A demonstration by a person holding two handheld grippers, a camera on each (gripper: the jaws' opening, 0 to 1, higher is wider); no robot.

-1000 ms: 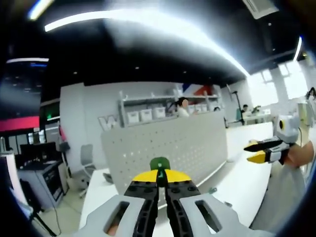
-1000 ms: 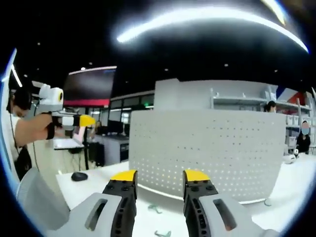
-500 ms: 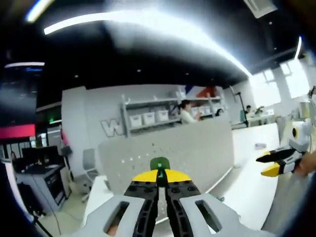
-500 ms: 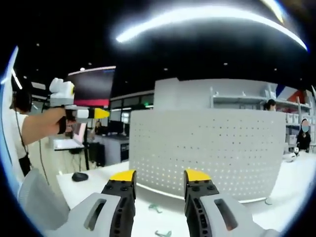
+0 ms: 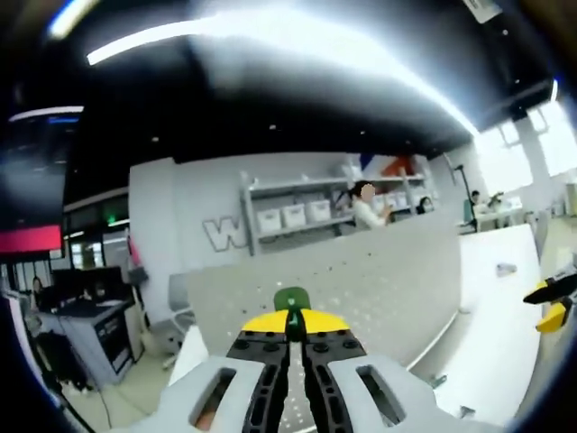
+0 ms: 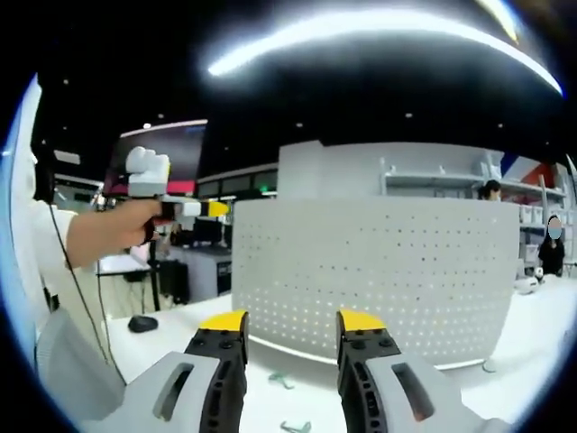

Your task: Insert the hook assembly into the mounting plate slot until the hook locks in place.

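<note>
Since a second earlier, my left gripper (image 6: 216, 209) had swung closer to the pegboard (image 6: 379, 271), its fingers clenched on one green hook (image 5: 291, 299). My right gripper (image 6: 291, 323) hung released, holding nothing. Insertion had not begun, as I judged: the hook was apart from the board. Two more hooks (image 6: 281, 382) lay on the desk (image 6: 162, 347) below, by one board.

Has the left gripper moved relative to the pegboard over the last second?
Yes. In the right gripper view, the left gripper has moved toward the white pegboard, its yellow tips now almost at the board's near edge.
</note>
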